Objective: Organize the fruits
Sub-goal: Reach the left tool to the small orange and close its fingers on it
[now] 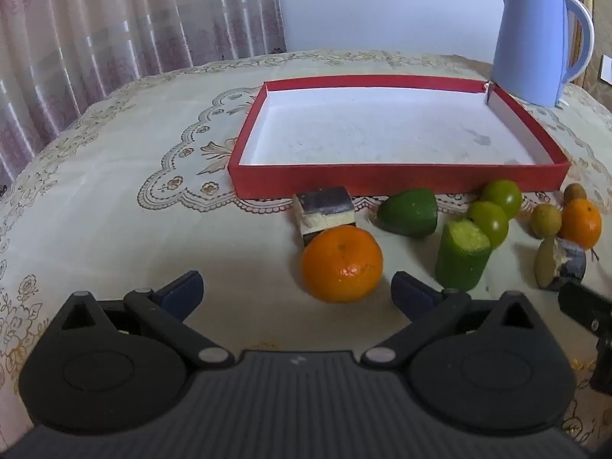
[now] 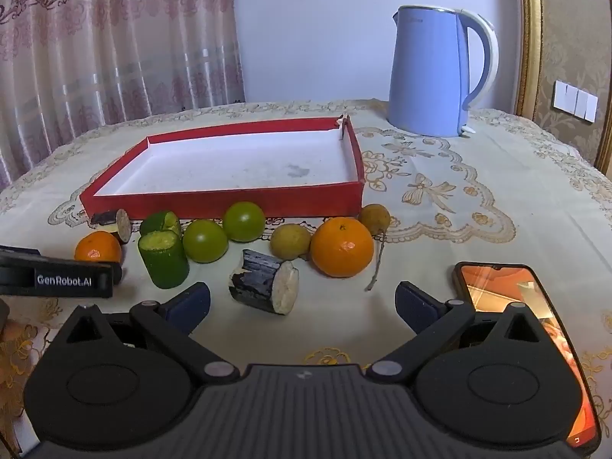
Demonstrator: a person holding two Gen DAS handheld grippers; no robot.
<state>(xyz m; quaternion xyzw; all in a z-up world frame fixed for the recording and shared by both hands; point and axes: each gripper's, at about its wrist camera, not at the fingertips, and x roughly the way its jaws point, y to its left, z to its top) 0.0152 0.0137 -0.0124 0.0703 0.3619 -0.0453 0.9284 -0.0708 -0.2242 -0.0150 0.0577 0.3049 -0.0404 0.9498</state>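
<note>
A shallow red box (image 1: 397,181) (image 2: 229,201) with a white, empty floor lies on the tablecloth. Fruit sits in a row in front of it. My left gripper (image 1: 296,292) is open just short of an orange (image 1: 342,264) (image 2: 97,246). Behind that orange lies a dark cane piece (image 1: 325,208) (image 2: 113,222). To the right are two green cut chunks (image 1: 463,254) (image 2: 162,258), two green round fruits (image 1: 489,222) (image 2: 204,240) and small brown fruits (image 2: 290,241). My right gripper (image 2: 302,302) is open, near a second cane piece (image 2: 264,287) and a second orange (image 2: 341,246).
A light-blue electric kettle (image 1: 535,42) (image 2: 436,72) stands behind the box at the right. A phone (image 2: 535,340) with a lit screen lies by my right gripper's right finger. Curtains hang at the left. The round table's edge curves away at the back.
</note>
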